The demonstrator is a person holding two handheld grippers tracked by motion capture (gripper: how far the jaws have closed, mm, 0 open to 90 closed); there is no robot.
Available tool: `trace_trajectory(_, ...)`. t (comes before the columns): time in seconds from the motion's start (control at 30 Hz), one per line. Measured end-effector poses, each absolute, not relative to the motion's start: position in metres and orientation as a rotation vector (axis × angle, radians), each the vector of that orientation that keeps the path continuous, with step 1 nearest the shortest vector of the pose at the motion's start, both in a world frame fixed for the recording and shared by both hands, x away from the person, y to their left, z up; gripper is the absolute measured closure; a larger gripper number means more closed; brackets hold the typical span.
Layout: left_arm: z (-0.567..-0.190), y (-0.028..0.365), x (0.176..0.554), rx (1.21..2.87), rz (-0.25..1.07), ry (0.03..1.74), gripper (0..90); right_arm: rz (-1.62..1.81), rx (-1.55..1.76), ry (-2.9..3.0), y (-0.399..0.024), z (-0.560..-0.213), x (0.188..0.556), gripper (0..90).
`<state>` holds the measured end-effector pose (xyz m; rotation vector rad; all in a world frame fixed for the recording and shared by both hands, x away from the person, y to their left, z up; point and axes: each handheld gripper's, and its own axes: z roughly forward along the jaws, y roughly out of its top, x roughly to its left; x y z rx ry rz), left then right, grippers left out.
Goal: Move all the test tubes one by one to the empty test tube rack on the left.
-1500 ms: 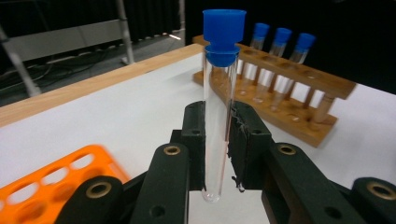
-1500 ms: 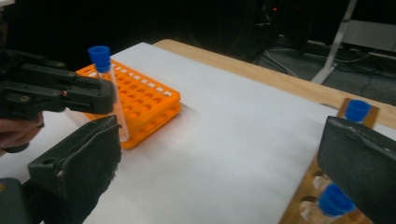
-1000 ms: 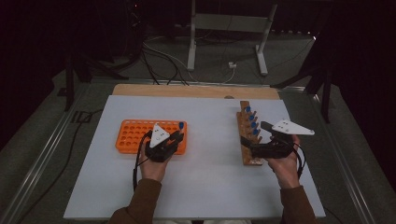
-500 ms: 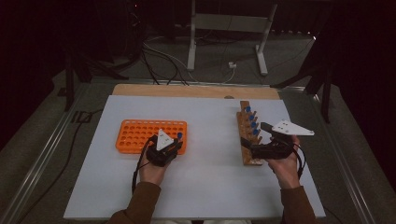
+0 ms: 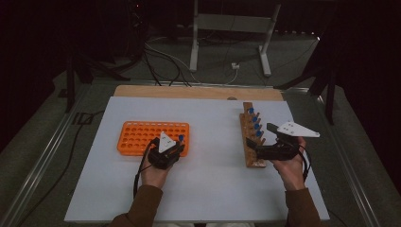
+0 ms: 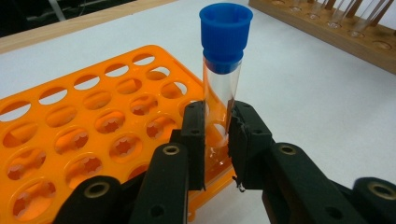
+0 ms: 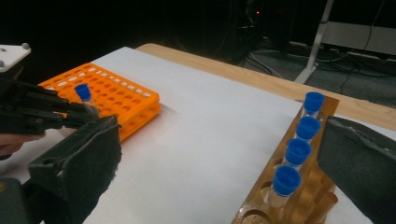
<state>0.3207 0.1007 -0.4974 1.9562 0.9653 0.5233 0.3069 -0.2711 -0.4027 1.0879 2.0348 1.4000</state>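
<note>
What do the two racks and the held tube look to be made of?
Orange rack: glossy moulded plastic, uniform colour. Long rack: wood, grain and tan tone. Tube: clear, glass or plastic, unsure; blue cap matte plastic.

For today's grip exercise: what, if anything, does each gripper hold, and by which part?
The left gripper is shut on the clear body of a blue-capped test tube, below the cap. The right gripper is open, holding nothing.
</note>
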Motion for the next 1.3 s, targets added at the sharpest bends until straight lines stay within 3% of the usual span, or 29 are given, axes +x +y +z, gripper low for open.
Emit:
trace_trajectory(0.17,-0.496,0.109,0.316,1.919,0.495,0.963,58.9,1.364,1.108,2.04,-0.274,-0.407,0.311,1.1)
trace_trajectory(0.4,-0.483,0.13,0.303,1.817,0.49,0.986,34.6,1.335,1.135,2.025,-0.279,-0.412,0.316,9.0)
trace_trajectory(0.5,-0.477,0.137,0.297,1.802,0.507,1.006,15.4,1.342,1.165,2.014,-0.285,-0.417,0.32,20.8)
trace_trajectory(0.57,-0.475,0.142,0.293,1.782,0.516,1.015,12.2,1.339,1.169,2.01,-0.287,-0.419,0.321,24.0)
trace_trajectory(0.6,-0.474,0.144,0.291,1.773,0.519,1.018,3.2,1.32,1.189,2.005,-0.289,-0.424,0.323,30.7)
trace_trajectory(0.63,-0.472,0.146,0.29,1.766,0.519,1.021,3.2,1.32,1.189,2.005,-0.289,-0.424,0.323,30.7)
trace_trajectory(0.8,-0.466,0.15,0.288,1.741,0.523,1.015,1.4,1.258,1.217,2.018,-0.289,-0.438,0.329,54.0)
trace_trajectory(0.87,-0.465,0.152,0.288,1.722,0.522,1.02,1.4,1.248,1.222,2.021,-0.289,-0.441,0.33,56.2)
trace_trajectory(0.93,-0.465,0.153,0.288,1.712,0.522,1.026,1.4,1.21,1.234,2.031,-0.288,-0.447,0.332,65.2)
trace_trajectory(1.3,-0.464,0.157,0.288,1.69,0.522,1.042,1.4,1.182,1.253,2.043,-0.278,-0.459,0.34,73.5)
